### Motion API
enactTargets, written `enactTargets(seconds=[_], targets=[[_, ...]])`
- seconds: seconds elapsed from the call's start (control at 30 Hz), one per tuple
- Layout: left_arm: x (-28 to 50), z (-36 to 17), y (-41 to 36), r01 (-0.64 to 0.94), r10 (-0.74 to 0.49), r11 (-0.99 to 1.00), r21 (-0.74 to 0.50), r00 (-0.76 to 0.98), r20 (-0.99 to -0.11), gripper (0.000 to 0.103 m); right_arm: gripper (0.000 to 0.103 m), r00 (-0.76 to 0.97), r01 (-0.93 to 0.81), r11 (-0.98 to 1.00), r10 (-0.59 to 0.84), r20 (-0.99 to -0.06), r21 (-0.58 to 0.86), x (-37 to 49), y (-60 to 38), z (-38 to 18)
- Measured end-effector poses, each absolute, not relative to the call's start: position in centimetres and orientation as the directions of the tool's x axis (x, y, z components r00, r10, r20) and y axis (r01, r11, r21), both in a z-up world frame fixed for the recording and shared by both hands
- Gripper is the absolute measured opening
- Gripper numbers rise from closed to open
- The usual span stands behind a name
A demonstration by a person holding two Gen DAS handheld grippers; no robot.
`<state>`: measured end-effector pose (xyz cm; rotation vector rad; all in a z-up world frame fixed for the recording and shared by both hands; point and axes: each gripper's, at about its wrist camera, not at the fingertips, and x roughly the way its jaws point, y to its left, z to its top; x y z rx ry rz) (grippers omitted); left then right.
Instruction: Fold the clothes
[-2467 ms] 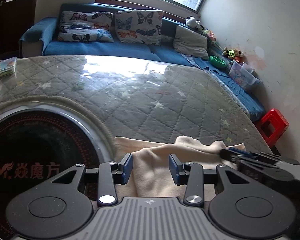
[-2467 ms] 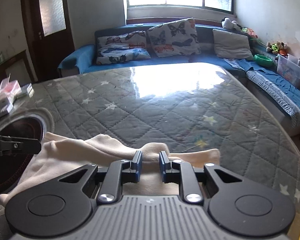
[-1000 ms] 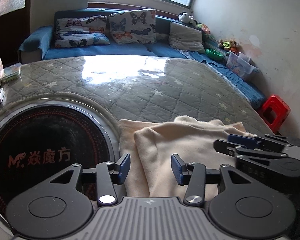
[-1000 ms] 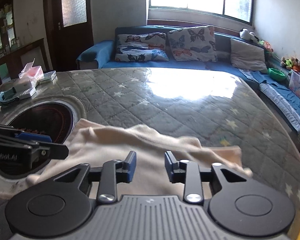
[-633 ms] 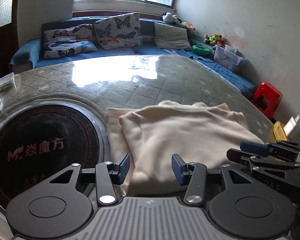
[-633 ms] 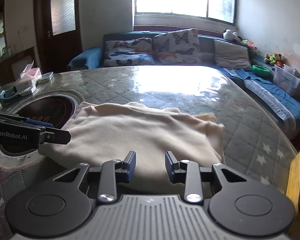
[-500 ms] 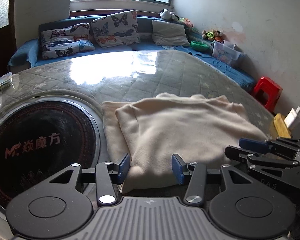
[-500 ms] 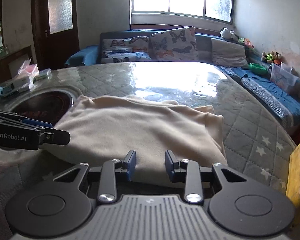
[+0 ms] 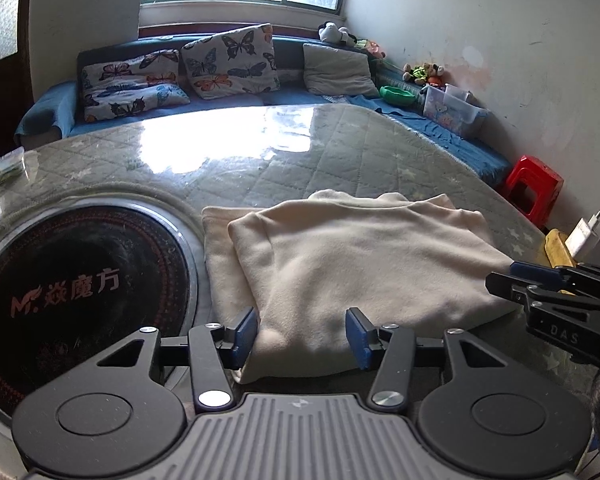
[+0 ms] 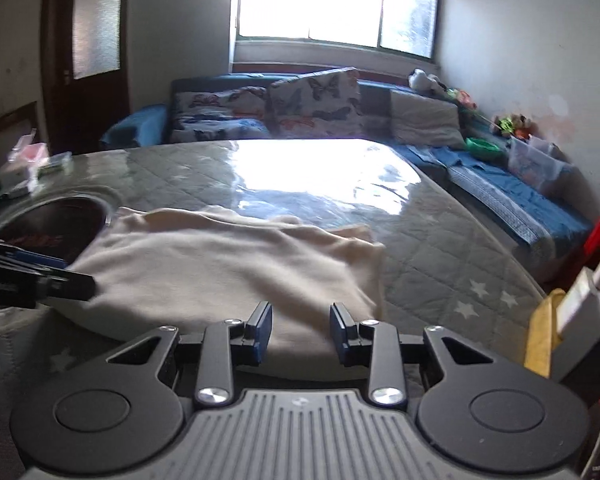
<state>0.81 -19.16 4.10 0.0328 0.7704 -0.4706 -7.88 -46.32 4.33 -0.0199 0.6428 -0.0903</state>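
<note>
Cream fleece garment point(image 9: 352, 264) lies folded on near part of quilted table point(image 9: 300, 160), right of round black cooktop point(image 9: 68, 292). Left tongs point(image 9: 302, 334) and right tongs point(image 10: 300, 334) let go, pulled back near, both apart, empty. Fold looks done.

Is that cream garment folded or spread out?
Folded. The garment lies doubled on the table: an upper layer sits over a lower layer whose edge shows at its left. Both grippers are open, holding nothing.

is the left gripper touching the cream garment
Cannot tell. In the left wrist view the open left gripper frames the cream garment's near edge, but contact isn't clear.
</note>
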Motion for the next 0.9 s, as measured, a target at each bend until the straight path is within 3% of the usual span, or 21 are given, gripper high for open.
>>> enactTargets(seconds=[0.43, 0.9], targets=[[1.0, 3.1, -19.4, 0.424, -0.377, 0.898, -0.115, 0.608, -0.699, 0.052, 0.031, 0.782, 0.067, 0.997, -0.069, -0.619, -0.025, -7.9, -46.4, 3.5], [0.5, 3.6, -18.8, 0.422, -0.372, 0.9, -0.105, 0.622, -0.689, 0.052, 0.031, 0.79, -0.112, 0.993, 0.062, -0.61, -0.044, -6.5, -40.2, 3.7]])
